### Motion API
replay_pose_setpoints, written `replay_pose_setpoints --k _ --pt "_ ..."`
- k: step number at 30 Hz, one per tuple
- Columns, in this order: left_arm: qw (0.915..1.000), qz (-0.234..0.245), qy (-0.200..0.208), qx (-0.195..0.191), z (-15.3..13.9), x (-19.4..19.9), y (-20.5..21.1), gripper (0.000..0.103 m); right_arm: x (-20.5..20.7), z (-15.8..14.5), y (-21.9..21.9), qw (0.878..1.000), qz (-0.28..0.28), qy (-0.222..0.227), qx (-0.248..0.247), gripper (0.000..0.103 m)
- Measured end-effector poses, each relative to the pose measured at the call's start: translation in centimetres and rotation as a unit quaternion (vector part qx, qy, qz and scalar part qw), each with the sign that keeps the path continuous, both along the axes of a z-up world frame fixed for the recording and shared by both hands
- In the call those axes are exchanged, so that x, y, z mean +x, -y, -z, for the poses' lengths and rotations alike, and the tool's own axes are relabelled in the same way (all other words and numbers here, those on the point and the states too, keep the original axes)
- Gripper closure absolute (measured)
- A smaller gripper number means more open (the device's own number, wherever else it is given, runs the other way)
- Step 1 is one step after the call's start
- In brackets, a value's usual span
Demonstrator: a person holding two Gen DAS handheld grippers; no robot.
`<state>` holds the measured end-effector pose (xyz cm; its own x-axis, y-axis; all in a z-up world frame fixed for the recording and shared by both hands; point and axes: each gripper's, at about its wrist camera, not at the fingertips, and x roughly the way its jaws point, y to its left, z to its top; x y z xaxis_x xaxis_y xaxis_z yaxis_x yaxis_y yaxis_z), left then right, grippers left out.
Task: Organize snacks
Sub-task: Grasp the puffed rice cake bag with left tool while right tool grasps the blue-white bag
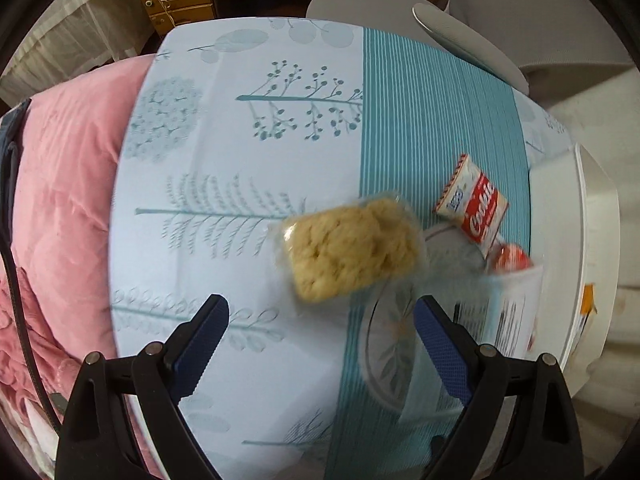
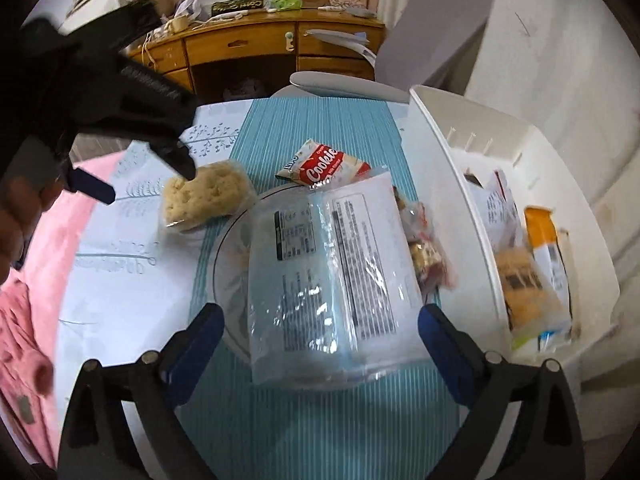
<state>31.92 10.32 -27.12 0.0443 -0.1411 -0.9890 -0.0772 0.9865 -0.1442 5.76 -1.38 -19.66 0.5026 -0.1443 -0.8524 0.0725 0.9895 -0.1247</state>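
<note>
flat packet (image 2: 332, 280) on plate (image 2: 224, 256), bin (image 2: 448, 168) right.

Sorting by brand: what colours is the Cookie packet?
Red and white, the Cookie packet; clearest in the left wrist view.

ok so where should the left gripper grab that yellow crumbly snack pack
Across the short sides of the yellow snack pack, coming straight down from above. It lies flat on the tablecloth, clear of the plate, and the left gripper, open, probably spans it.
</note>
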Motion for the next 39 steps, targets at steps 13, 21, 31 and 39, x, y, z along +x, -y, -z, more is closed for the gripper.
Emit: replay_pose_setpoints --k 13,21,31,39 --pt "0.9999 -0.012 -0.010 -0.001 4.3 2.3 2.6 0.010 2.6 4.2 -0.1 0.998 -0.017 -0.037 -0.045 0.004" --pt "0.9998 -0.020 -0.002 0.008 5.6 3.3 2.8 0.004 3.4 5.4 0.2 0.998 -0.022 -0.045 -0.038 0.000" --pt "0.9995 -0.031 0.006 -0.005 6.7 3.3 2.2 0.003 4.0 6.5 0.0 0.997 -0.024 -0.063 -0.031 0.002" --pt "0.9995 -0.025 0.017 -0.010 6.3 2.4 0.9 0.016 4.0 6.1 0.5 0.997 -0.030 -0.071 -0.010 0.010"
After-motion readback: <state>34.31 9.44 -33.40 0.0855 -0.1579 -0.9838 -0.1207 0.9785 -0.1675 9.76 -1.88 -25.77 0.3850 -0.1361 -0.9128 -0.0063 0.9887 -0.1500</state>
